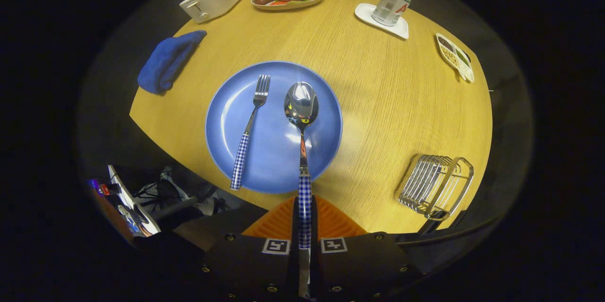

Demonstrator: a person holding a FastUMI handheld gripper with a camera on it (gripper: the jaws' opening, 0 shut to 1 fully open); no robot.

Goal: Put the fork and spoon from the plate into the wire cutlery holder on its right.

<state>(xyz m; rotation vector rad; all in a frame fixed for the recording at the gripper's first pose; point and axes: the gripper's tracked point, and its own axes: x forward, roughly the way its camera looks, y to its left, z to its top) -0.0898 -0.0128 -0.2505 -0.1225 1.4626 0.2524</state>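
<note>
The spoon [301, 103] has a shiny metal bowl like a mirror. The fork [259, 95] is shiny metal too. The blue plate [227, 117] looks smooth and glossy. The table [378, 103] is matt wood. The cutlery holder [435, 186] is shiny wire. The blue cloth [168, 61] looks soft.

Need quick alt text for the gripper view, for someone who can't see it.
The gripper is shut on the spoon handle, its bowl over the blue plate. The fork lies on the plate; the wire cutlery holder stands to the right.
</note>
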